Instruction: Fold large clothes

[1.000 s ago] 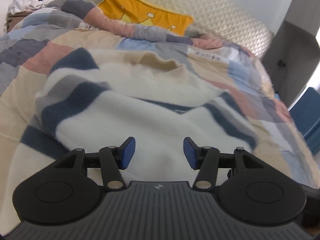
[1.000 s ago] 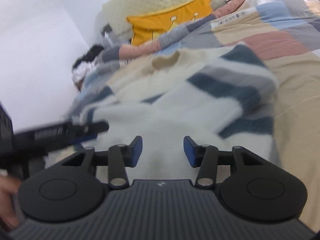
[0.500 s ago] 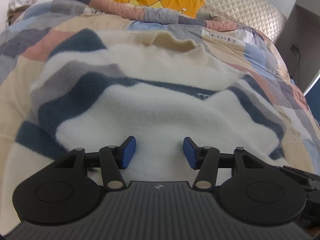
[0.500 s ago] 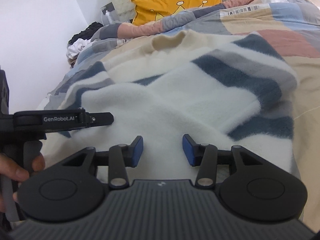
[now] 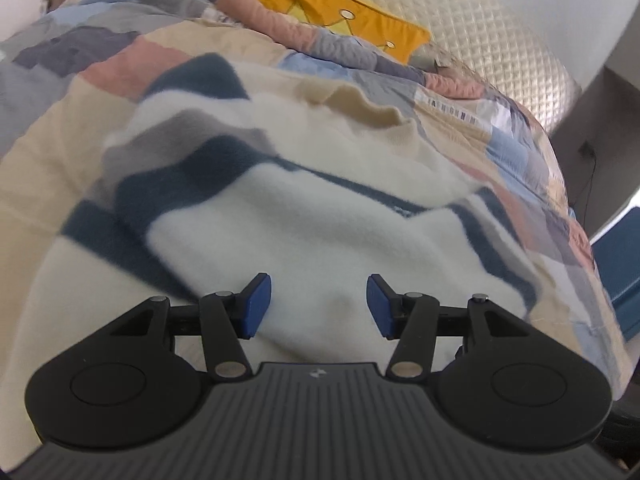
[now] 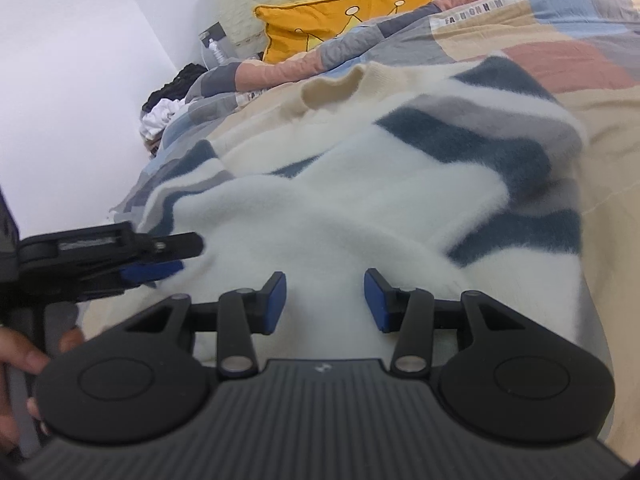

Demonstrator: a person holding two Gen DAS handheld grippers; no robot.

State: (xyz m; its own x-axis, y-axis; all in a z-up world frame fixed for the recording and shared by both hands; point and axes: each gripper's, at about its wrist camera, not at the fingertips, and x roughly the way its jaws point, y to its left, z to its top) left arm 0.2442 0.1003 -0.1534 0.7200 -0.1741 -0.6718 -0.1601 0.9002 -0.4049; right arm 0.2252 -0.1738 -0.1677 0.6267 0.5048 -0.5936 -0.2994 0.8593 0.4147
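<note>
A large fluffy sweater point(image 5: 320, 216), cream with navy and grey stripes and a beige collar point(image 5: 356, 100), lies spread on the bed with its sleeves folded across the body. It fills the right wrist view too point(image 6: 360, 208). My left gripper point(image 5: 319, 306) is open and empty, just above the sweater's near hem. My right gripper point(image 6: 325, 301) is open and empty over the same near part. The left gripper also shows at the left of the right wrist view point(image 6: 152, 260), low over the sweater's left side.
The sweater lies on a patchwork quilt point(image 5: 120, 72) in beige, pink, blue and grey. A yellow crown cushion point(image 6: 344, 12) and a quilted headboard point(image 5: 500, 40) are at the far end. A pile of clothes point(image 6: 168, 108) sits far left. A blue box point(image 5: 620, 264) stands right of the bed.
Both grippers stayed open and empty over the near hem. The left view tilted and drew slightly back; the left gripper dropped lower in the right wrist view. The sweater has not moved.
</note>
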